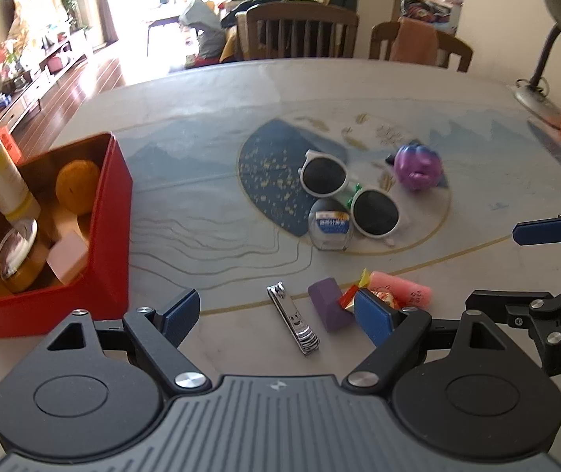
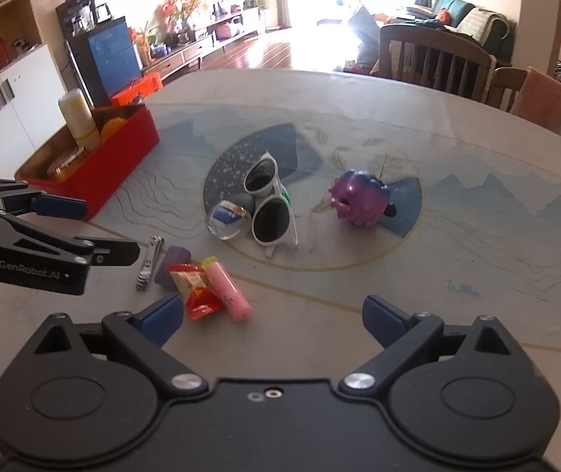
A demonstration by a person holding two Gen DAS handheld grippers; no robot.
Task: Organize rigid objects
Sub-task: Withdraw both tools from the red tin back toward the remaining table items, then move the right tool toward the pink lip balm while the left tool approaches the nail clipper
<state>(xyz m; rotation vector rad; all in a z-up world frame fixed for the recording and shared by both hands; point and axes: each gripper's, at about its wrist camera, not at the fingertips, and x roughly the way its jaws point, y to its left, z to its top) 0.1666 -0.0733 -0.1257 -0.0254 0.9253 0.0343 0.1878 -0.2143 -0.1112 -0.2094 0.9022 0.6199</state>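
Left gripper (image 1: 276,314): fingers (image 1: 180,310) spread wide, nothing gripped, pitched downward. Right gripper (image 2: 272,320): fingers (image 2: 162,318) likewise wide apart, empty, pitched downward. The two sit side by side, not touching.

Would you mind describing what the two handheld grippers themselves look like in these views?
Both are matte black, with rounded disc-shaped housings, angular linkage arms and silver pivot screws. Each finger ends in a blue pad. The left gripper has a grey ribbed centre plate, and its side reads "GenRobot.AI" in the other view. The right gripper has a plain black plate.
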